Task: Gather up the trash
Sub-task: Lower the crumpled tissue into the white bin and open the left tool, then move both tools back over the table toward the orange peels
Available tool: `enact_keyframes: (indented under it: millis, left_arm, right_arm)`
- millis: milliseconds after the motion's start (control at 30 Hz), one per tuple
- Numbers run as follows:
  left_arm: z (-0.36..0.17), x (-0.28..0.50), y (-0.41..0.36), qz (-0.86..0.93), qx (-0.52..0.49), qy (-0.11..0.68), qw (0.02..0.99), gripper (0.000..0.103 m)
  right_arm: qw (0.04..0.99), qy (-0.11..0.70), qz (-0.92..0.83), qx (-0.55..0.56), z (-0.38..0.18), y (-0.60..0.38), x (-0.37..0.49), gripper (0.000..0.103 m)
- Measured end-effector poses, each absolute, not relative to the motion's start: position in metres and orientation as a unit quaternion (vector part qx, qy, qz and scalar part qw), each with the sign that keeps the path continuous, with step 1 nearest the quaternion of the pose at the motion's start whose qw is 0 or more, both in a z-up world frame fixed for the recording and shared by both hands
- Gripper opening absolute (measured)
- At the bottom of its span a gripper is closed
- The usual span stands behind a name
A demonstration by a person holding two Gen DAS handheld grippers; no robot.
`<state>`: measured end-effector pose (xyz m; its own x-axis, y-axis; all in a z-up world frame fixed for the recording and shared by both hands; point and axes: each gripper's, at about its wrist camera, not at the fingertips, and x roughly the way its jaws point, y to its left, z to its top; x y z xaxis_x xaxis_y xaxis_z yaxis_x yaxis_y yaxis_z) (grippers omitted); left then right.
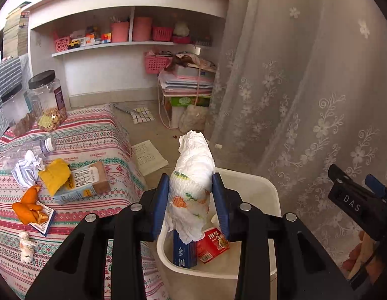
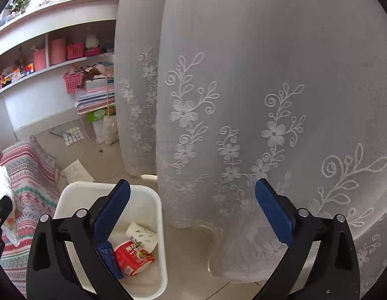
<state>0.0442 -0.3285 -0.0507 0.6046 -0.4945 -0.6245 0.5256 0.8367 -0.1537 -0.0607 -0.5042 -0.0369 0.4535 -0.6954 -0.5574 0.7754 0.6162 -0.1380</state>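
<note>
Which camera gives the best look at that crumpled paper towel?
The left wrist view: the paper towel sits centered, clamped between the jaws above the white bin. The right wrist view catches only a sliver at its left edge.

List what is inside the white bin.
Inside the white bin: a red cup-noodle container, a blue carton and a floral paper cup. The right gripper's finger covers part of the floor.
</note>
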Motion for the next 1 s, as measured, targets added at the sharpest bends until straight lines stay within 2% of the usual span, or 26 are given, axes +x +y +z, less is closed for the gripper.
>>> enact_keyframes:
  millis: [167,233,267,433,667,1000]
  left_arm:
    - [-0.063,0.043,-0.348,-0.310,0.026,0.363,0.878,0.037]
    - [-0.064,0.041,-0.354,-0.317,0.035,0.365,0.875,0.043]
    - [-0.063,0.039,-0.355,-0.320,0.037,0.364,0.874,0.049]
    - [-0.054,0.039,-0.345,-0.290,0.048,0.349,0.890,0.056]
    - [-0.039,0.046,-0.307,-0.229,0.048,0.327,0.916,0.075]
    - [-0.017,0.059,-0.245,-0.170,0.031,0.320,0.932,0.075]
  right_arm:
    - [0.843,0.300,-0.443,0.061,-0.037,-0.510,-0.064,0.096]
    - [0.841,0.300,-0.446,0.062,-0.037,-0.510,-0.066,0.096]
    - [0.841,0.299,-0.446,0.062,-0.037,-0.510,-0.066,0.096]
    - [0.848,0.292,-0.437,0.068,-0.033,-0.503,-0.066,0.096]
    - [0.868,0.287,-0.399,0.073,-0.026,-0.478,-0.054,0.096]
    - [0.893,0.279,-0.347,0.063,-0.019,-0.425,-0.028,0.096]
